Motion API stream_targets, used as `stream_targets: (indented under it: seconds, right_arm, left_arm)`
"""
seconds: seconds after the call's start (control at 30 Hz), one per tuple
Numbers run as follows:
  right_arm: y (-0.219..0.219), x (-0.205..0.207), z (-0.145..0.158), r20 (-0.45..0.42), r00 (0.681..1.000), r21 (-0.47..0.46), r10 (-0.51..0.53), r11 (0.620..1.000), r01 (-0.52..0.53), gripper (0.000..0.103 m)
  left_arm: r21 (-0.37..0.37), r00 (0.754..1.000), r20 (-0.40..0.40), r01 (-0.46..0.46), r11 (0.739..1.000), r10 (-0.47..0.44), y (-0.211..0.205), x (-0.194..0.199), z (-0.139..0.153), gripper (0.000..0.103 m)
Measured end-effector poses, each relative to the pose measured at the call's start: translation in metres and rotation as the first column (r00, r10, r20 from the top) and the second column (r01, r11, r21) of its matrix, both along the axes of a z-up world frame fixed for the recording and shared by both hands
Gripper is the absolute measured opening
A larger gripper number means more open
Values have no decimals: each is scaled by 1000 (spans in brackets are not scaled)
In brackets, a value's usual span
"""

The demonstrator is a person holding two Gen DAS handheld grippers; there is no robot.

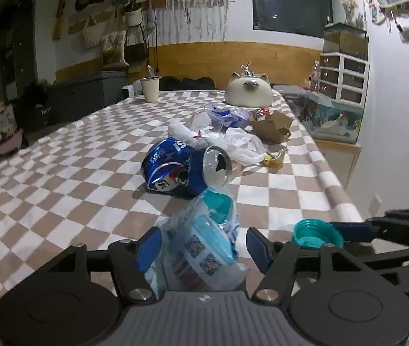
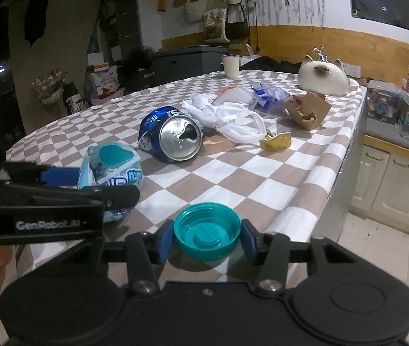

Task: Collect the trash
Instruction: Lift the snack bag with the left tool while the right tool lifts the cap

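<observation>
A crumpled clear plastic bottle with a teal label lies on the checkered table between the fingers of my left gripper. The left pad rests against it and the right pad stands clear, so this gripper is open. In the right wrist view the same bottle sits at the left inside the left gripper. My right gripper is shut on a teal bottle cap, open side up, just above the table's near edge. That cap also shows right of the bottle.
A crushed blue can lies just beyond the bottle. Behind it are a white plastic bag, a blue-and-white wrapper, a brown paper box and a yellow scrap. A cat-shaped ornament and cup stand at the far end.
</observation>
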State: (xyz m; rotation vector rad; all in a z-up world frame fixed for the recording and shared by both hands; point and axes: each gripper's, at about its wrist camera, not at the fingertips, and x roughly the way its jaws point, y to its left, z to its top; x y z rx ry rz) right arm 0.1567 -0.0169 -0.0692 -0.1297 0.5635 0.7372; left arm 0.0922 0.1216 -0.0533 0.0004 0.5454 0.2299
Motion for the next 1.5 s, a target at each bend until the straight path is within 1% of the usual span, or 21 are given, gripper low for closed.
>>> stream_targets:
  seconds: [0.1,0.2,0.27,0.47,0.63,0.8,0.93,1.13,1.3,1.5]
  right_arm:
    - [0,0,0,2,1000,2,0,1000,0,50]
    - [-1,0,1,-2,1000,8,1,1000,-1,50]
    - [-2,0,1,-2,1000,11,-2,1000,2,50]
    - [-8,-4,10,22,999,33,-24,999,24,50]
    - [-20,-10,23,51,996,62,-66,996,63,50]
    - [-34,-17,38,79,992,93,-100,991,93,50]
    - [-46,-24,49,111,986,105,-127,988,116,50]
    - [-76,-31,62,150,967,124,-207,974,190,50]
    - [-109,-33,67,166,945,138,-281,956,260,50]
    - [-151,-32,67,179,911,142,-371,926,349,50]
  left_arm:
    - [38,1000,-19,21,999,-20,-1,2,-2,53]
    - [47,999,-25,27,999,-25,-2,1,0,47]
    - [44,1000,-23,21,999,-20,-2,-1,1,45]
    - [-18,1000,14,-20,1000,20,3,-9,10,44]
    - [-20,999,37,-34,999,34,1,-16,22,44]
    - [-16,998,66,-21,1000,22,-9,-22,33,44]
    - [-12,995,97,2,1000,-1,-22,-26,43,44]
    - [-7,989,133,58,998,-56,-49,-26,55,44]
    - [-13,981,152,124,992,-121,-79,-16,60,44]
    - [-23,967,157,208,978,-201,-119,-1,58,44]
